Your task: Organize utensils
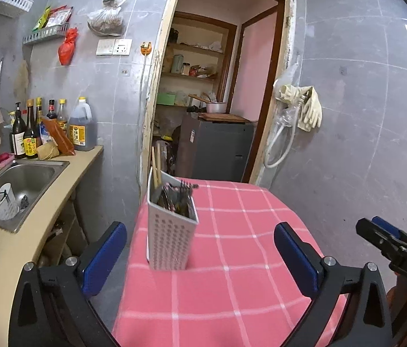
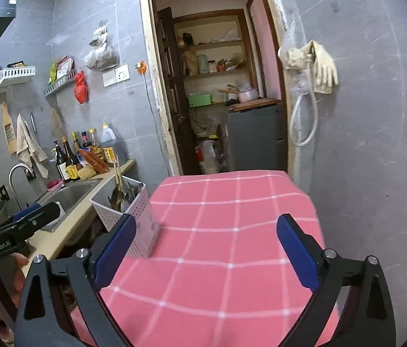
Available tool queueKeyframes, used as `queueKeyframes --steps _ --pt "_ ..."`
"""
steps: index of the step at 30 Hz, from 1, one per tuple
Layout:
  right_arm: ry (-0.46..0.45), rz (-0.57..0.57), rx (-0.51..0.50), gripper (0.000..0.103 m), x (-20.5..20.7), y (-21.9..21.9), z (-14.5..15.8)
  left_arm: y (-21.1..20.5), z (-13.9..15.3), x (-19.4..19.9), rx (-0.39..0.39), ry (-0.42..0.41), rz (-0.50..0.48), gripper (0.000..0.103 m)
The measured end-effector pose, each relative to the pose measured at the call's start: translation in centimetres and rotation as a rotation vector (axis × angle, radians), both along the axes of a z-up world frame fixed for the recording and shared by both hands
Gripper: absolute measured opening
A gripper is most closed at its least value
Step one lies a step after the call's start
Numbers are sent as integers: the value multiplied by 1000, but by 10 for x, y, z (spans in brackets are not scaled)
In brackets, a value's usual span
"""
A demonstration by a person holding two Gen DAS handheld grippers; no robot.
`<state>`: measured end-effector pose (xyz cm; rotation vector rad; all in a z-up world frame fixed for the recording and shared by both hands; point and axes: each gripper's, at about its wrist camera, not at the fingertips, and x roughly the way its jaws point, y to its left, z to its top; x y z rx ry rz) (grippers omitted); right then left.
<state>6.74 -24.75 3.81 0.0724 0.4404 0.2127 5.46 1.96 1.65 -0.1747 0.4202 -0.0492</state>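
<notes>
Both hand-held grippers (image 1: 200, 256) (image 2: 206, 256) spread, empty; utensils (image 1: 176, 199) in white holder (image 1: 171, 231) blurred, hard to ID.

Utensil basket (image 1: 171, 231) on the table (image 1: 232, 260), beside the counter (image 1: 9, 245).

The basket stood at the table's left edge with utensils (image 1: 178, 199) in it; left lay the sink (image 1: 21, 182), bottles (image 1: 30, 133) behind it, the doorway (image 1: 212, 86) beyond the table.

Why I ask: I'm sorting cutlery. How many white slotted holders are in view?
2. One holder stands on the pink tablecloth, holding utensils; a second holder lies tipped in the sink. More could be hidden off-frame.
</notes>
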Motion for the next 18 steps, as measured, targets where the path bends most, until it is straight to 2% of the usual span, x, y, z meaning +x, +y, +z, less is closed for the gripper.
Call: queueKeyframes --steps 5,10,18 --pt "-23 -33 -27 102 -37 -13 4 -14 -6 -36 11 -2 -7 103" --pt "-6 -38 -46 102 -64 -24 1 -24 -16 -62 25 24 -19 103" --pt "-11 -87 -46 102 -93 -32 -9 -28 -23 -81 43 3 18 103"
